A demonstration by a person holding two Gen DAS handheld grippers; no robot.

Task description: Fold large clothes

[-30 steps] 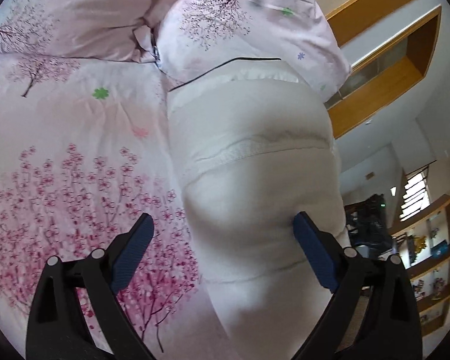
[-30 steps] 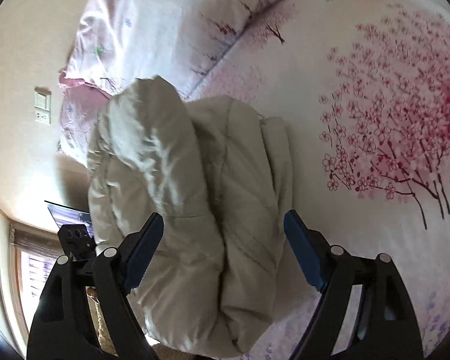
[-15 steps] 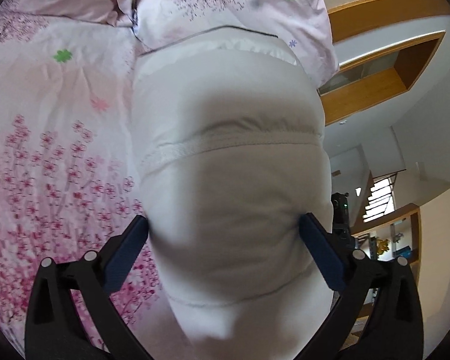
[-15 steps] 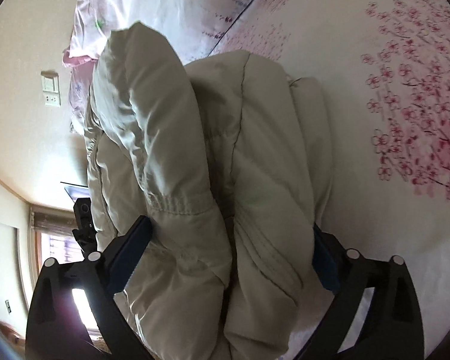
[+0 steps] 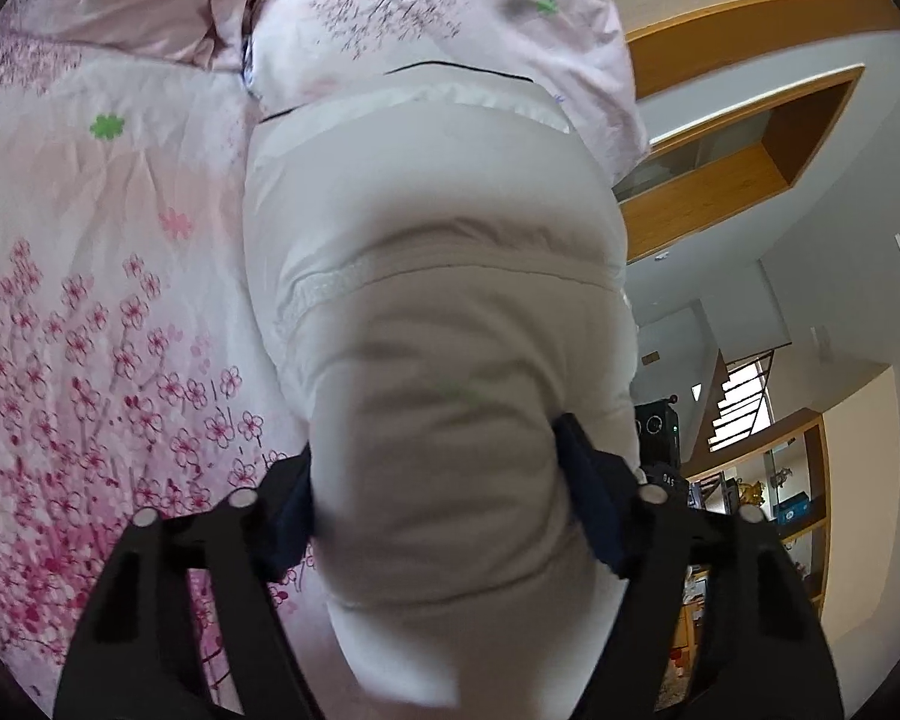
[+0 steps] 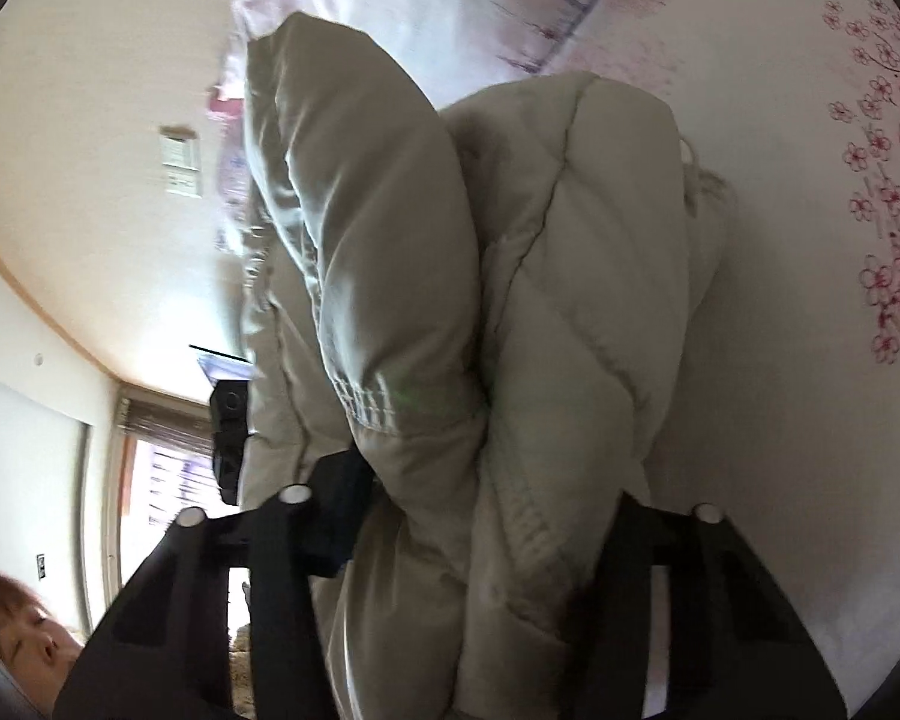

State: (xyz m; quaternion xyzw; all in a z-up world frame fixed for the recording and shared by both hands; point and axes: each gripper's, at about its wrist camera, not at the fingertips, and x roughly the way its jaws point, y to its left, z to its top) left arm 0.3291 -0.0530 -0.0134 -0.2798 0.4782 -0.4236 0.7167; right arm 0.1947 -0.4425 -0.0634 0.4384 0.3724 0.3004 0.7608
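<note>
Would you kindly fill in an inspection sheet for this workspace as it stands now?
Surface: bed sheet with pink blossom print.
Job's things: puffy beige jacket, bundled into thick folds on the bed.
Clutter: floral pillows behind the jacket.
Grippers: left gripper closing, jacket bulging between its fingers; right gripper closing, pinching a thick fold.
Cables: nothing seen.
Surroundings: wooden shelving, wall switch, window with blinds, a black camera device and part of a person at the right view's lower left.
</note>
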